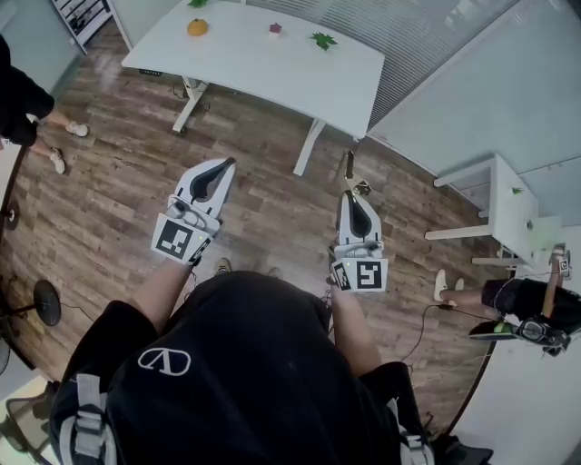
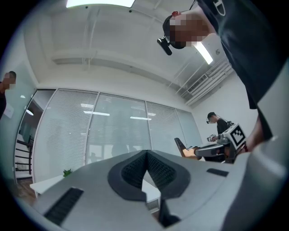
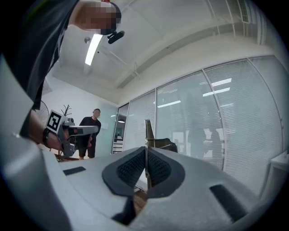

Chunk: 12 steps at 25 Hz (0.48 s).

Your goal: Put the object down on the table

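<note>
left gripper [image 2: 146, 154]: closed tight, empty | right gripper [image 3: 146, 155]: clamped on thin dark object [image 3: 146, 129] | both well apart from bench [image 1: 272, 56]

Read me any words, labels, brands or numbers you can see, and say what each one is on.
No readable words or numbers in any view.
Black shirt: white emblem, no letters.
Cubes on the left hand-held gripper and right hand-held gripper: square marker patterns, not text.
Thin dark object in the right one's jaws: no print visible.

White table [image 1: 272, 68] carries orange round object [image 1: 197, 27], small pink piece [image 1: 275, 29], green leaf [image 1: 323, 40].
</note>
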Each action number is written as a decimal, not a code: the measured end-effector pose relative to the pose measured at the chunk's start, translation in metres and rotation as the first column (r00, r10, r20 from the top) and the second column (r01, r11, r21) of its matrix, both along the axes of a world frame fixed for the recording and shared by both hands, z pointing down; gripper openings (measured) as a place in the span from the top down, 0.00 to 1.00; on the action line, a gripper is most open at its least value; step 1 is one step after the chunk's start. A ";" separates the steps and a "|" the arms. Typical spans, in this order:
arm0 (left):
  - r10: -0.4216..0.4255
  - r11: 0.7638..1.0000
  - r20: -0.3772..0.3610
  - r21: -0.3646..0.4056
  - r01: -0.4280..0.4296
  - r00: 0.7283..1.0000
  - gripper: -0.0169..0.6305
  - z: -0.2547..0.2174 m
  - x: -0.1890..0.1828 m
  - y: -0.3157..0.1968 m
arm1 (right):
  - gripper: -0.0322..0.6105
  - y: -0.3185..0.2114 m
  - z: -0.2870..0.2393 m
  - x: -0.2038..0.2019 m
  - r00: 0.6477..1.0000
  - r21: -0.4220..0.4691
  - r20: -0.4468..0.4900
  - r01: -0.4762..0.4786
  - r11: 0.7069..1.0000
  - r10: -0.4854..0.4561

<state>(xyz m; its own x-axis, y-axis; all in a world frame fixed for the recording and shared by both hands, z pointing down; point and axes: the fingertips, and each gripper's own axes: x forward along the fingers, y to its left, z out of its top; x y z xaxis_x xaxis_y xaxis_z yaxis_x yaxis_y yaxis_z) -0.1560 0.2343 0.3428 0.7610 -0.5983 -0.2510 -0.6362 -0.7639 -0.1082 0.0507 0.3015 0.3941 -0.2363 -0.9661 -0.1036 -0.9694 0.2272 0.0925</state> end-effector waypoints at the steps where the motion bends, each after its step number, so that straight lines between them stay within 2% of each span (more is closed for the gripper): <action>1: 0.002 1.000 0.001 -0.002 -0.002 1.000 0.97 0.001 0.000 0.001 | 0.94 0.000 -0.001 -0.001 1.000 0.002 0.009 0.009 1.000 -0.009; 12: 0.011 1.000 0.002 -0.005 -0.011 1.000 0.97 0.002 0.008 0.005 | 0.94 0.004 -0.003 0.007 0.999 0.007 0.033 -0.002 1.000 0.002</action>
